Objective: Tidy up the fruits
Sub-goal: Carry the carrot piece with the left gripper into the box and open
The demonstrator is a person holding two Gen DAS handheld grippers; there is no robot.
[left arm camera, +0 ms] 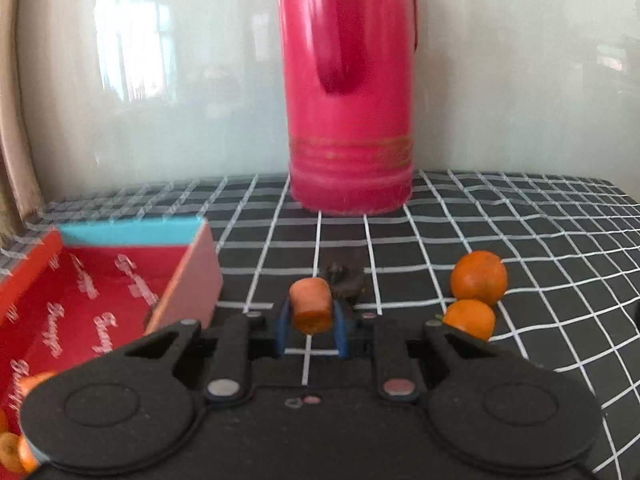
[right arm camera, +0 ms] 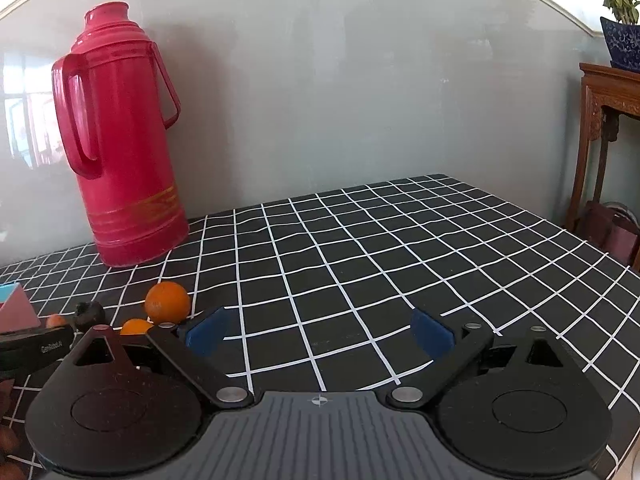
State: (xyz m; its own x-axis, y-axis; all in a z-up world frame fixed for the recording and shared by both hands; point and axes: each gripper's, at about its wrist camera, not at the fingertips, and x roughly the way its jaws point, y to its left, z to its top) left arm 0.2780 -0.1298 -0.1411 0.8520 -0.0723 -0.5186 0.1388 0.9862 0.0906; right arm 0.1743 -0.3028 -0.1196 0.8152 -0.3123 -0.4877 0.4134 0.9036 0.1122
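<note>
The left gripper point(left arm camera: 312, 320) is angled downward toward the table, its blue pads point(left arm camera: 285, 326) pinching a short carrot piece point(left arm camera: 311, 307) from both sides. The piece is a stubby cylinder with a matte orange skin and a flat cut face turned toward the camera. It sits low over the checked cloth point(left arm camera: 500, 216), just in front of a dark, wrinkled fruit point(left arm camera: 344, 278) whose kind cannot be made out.

The right gripper point(right arm camera: 318, 330) is likewise tilted down over a bare stretch of cloth, jaws spread wide, with nothing between the blue pads point(right arm camera: 206, 332).

Two oranges point(left arm camera: 478, 278) lie touching each other to the right of the left gripper; both are round with a dimpled peel, and the nearer one point(left arm camera: 468, 319) is partly hidden behind the gripper's black linkage.

To the left stands an open red box point(left arm camera: 132, 276) with a glossy printed lining, a light blue far rim and a pink side wall. Orange pieces point(left arm camera: 12, 446) show at its near corner, blurred.

A tall red thermos point(right arm camera: 120, 140), smooth plastic with a looped handle and gold bands near its base, stands upright at the back against the pale glossy wall point(right arm camera: 340, 80). The cloth is black with a thin white grid, slightly rippled.
</note>
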